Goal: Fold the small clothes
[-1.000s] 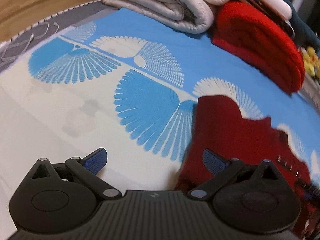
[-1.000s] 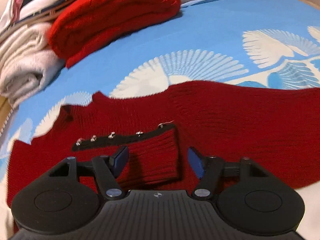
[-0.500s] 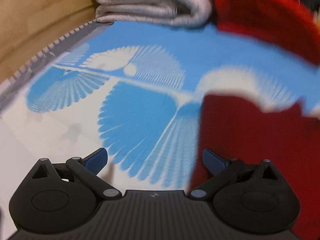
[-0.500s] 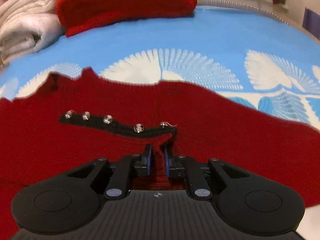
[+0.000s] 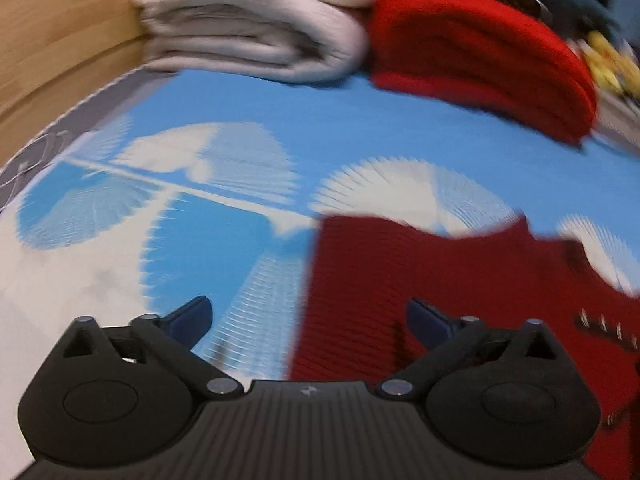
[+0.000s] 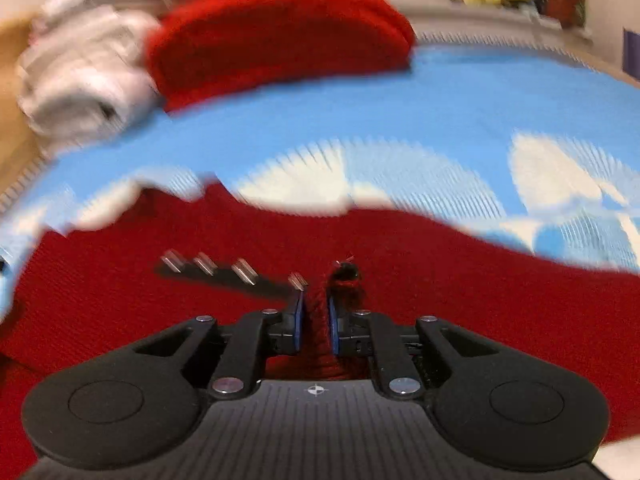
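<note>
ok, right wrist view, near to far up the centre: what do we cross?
right gripper pinching the dark red sweater → blue patterned sheet → folded bright red knit

Left wrist view: mounted behind the left gripper (image 5: 308, 318), low over the blue patterned sheet (image 5: 360, 136), facing forward along the fingers toward the folded cream blanket (image 5: 256, 32) and folded red knit (image 5: 480, 52) at the far edge. Right wrist view: mounted behind the right gripper (image 6: 315, 312), low and very close over the dark red sweater (image 6: 480, 300), facing the same far edge. Both views are motion-blurred. Shared ground: the sweater (image 5: 440, 280), its row of metal snaps (image 6: 236, 270), the sheet (image 6: 460, 96), the cream blanket (image 6: 80, 76) and the red knit (image 6: 280, 32).
</note>
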### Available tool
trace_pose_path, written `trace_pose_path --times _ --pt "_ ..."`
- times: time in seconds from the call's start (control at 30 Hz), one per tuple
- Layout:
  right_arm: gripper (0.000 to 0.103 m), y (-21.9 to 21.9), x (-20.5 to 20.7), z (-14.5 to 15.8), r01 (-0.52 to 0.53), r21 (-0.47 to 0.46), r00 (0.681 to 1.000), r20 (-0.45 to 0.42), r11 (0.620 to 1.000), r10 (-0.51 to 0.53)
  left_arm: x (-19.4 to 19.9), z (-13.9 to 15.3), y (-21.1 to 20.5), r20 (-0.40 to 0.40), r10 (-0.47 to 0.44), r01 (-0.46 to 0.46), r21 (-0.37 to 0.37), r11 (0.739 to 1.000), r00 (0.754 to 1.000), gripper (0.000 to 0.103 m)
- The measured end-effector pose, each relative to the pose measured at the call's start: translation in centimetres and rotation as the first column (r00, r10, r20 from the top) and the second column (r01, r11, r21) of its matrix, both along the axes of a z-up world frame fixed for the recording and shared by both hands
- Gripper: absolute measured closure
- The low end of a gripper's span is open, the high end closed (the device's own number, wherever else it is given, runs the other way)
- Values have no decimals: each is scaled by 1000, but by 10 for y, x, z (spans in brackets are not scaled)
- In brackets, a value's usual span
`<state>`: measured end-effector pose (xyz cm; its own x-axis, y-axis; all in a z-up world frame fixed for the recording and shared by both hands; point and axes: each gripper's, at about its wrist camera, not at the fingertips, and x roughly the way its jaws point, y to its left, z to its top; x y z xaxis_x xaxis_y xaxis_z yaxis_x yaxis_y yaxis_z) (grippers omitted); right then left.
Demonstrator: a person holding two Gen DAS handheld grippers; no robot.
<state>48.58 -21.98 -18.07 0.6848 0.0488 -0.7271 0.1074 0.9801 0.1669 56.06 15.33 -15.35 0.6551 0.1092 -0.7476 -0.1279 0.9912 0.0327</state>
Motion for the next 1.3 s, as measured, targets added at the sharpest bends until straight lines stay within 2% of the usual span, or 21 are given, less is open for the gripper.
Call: trace_pose_path --times 0.03,0.1,0.13,0.17,0.2,0.27,0.3,0.37,0.47,0.6,0.77,0.87,0.97,1.1,1.3 --pt "84 -5 -2 -5 3 14 1000 0 1000 -3 2 -10 -9 -23 -15 16 42 999 1000 0" --pt "80 -12 -7 -3 -2 47 1000 21 999 1 6 -35 -16 -60 -8 17 147 989 998 0" --pt "77 -14 -11 0 8 46 1000 21 999 -9 7 -44 -11 -59 -10 19 153 988 998 0" --pt "74 -15 -14 3 18 30 999 28 999 -19 6 -47 -3 -42 -6 11 108 994 999 0" --pt "59 -15 -17 4 23 -4 999 34 1000 -23 8 -47 4 -58 5 -1 65 998 998 0" --pt "41 -9 -15 -4 19 -140 1000 6 990 -18 12 -47 16 -80 28 -28 1 1000 996 0" --pt "33 -8 -15 -7 19 -183 1000 21 983 -15 12 -46 19 -90 39 -40 -18 999 995 0" --pt "33 -11 -18 -4 48 -167 999 19 985 -45 7 -36 17 -109 45 -48 -26 999 993 0" --pt "33 -22 -38 17 129 -79 992 0 988 -130 -19 -4 7 -84 -30 32 22 999 996 0" --pt "23 -29 -113 57 59 42 998 33 997 -61 -84 21 7 -85 -106 109 32 994 991 0" --pt "19 -30 -222 73 16 126 1000 19 992 -18 -187 15 17 -135 -113 120 44 992 984 0" --pt "18 -27 -276 65 12 119 1000 10 993 -13 -245 6 25 -147 -100 110 61 992 984 0" --pt "18 -23 -312 54 17 71 999 -30 997 -15 -289 -3 34 -166 -67 76 48 996 984 0" --pt "18 -15 -346 46 -10 -16 1000 -28 1000 10 -322 -10 42 -154 -44 55 69 996 987 0" --pt "18 -11 -375 33 -1 -55 998 -59 998 -2 -351 -14 42 -140 -27 38 75 996 990 0"
